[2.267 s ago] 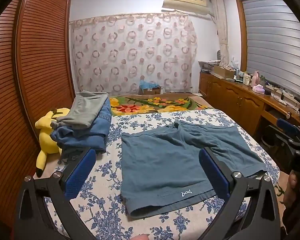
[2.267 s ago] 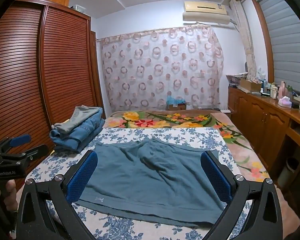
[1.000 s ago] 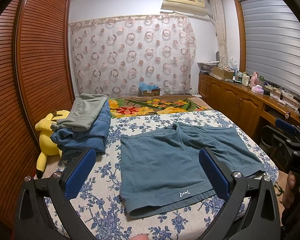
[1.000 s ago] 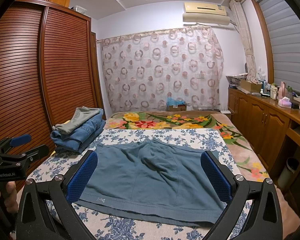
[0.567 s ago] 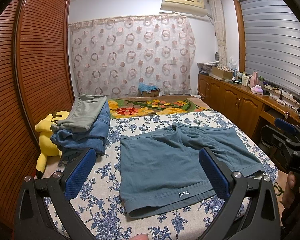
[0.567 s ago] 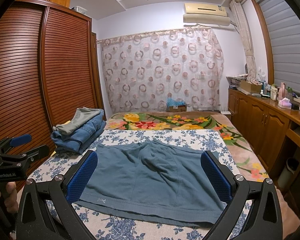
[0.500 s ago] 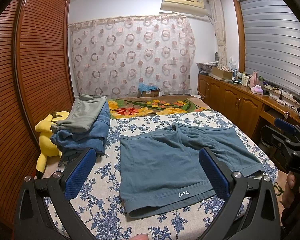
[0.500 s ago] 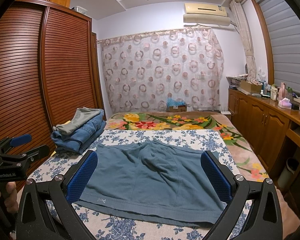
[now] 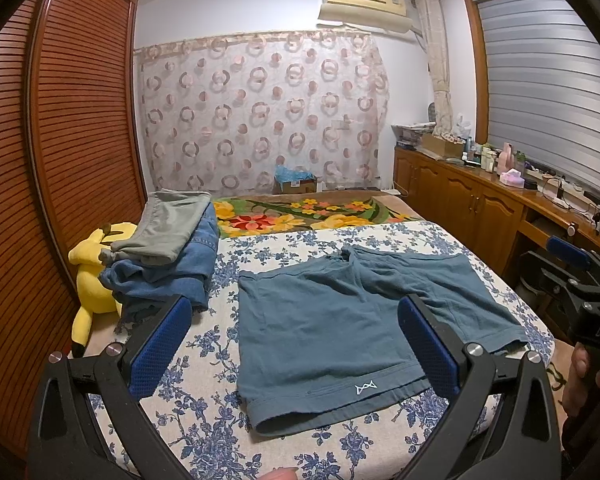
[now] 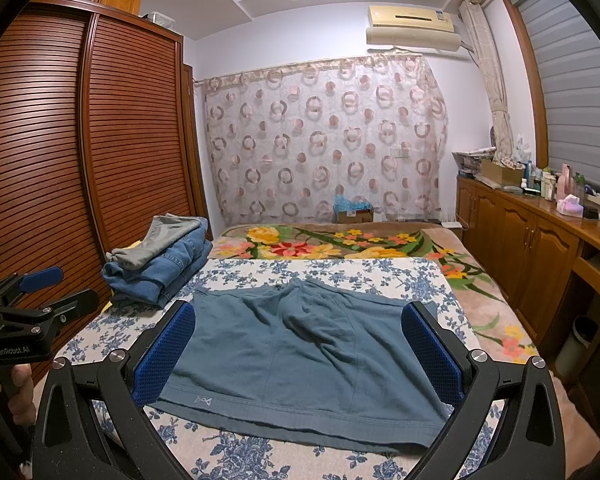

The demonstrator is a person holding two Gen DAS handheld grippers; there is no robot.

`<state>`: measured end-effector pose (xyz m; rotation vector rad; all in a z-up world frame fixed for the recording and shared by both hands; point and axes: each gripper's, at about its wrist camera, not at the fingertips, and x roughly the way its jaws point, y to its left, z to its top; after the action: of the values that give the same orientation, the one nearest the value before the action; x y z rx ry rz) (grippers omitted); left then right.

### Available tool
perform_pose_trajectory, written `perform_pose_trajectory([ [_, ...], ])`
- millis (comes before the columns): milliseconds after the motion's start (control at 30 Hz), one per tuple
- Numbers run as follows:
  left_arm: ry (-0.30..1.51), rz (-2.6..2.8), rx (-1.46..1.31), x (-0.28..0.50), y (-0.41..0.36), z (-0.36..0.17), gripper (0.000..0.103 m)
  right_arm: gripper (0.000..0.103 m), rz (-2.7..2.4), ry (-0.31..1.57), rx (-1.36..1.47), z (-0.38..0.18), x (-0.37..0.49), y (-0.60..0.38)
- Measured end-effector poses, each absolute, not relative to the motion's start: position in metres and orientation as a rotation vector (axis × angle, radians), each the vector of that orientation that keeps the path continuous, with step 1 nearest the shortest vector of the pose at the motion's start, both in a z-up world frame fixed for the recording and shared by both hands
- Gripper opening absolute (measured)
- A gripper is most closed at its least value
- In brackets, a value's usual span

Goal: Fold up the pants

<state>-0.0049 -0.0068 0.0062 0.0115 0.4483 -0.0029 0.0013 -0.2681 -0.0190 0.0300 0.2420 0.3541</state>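
Note:
Teal-blue shorts (image 9: 340,320) lie spread flat on the floral bed sheet (image 9: 204,408), waistband toward me, legs pointing away. They also show in the right wrist view (image 10: 300,356). My left gripper (image 9: 294,348) is open and empty, held above the near edge of the bed, its blue pads either side of the shorts. My right gripper (image 10: 298,350) is open and empty, also held short of the waistband. Each gripper shows at the edge of the other's view: the right one (image 9: 580,280) and the left one (image 10: 32,300).
A stack of folded jeans and grey pants (image 9: 168,248) sits at the left of the bed beside a yellow plush toy (image 9: 92,276). A louvred wooden wardrobe (image 9: 40,160) runs along the left. Wooden cabinets (image 9: 480,208) with clutter line the right wall.
Both grippers stay open and almost still. The views have shifted only slightly over the shorts.

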Motion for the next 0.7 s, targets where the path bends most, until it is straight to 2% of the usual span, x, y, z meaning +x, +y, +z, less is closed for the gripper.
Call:
perform_pose_trajectory([
  [333, 0.5, -0.029, 0.012, 0.002, -0.028, 0.016, 0.103, 0.103, 0.338, 0.268, 0.038, -0.023, 0.005, -0.271],
  [700, 0.54, -0.031, 0.021, 0.019, -0.017, -0.011, 0.103, 0.103, 0.311, 0.297, 0.044, -0.022, 0.011, -0.269],
])
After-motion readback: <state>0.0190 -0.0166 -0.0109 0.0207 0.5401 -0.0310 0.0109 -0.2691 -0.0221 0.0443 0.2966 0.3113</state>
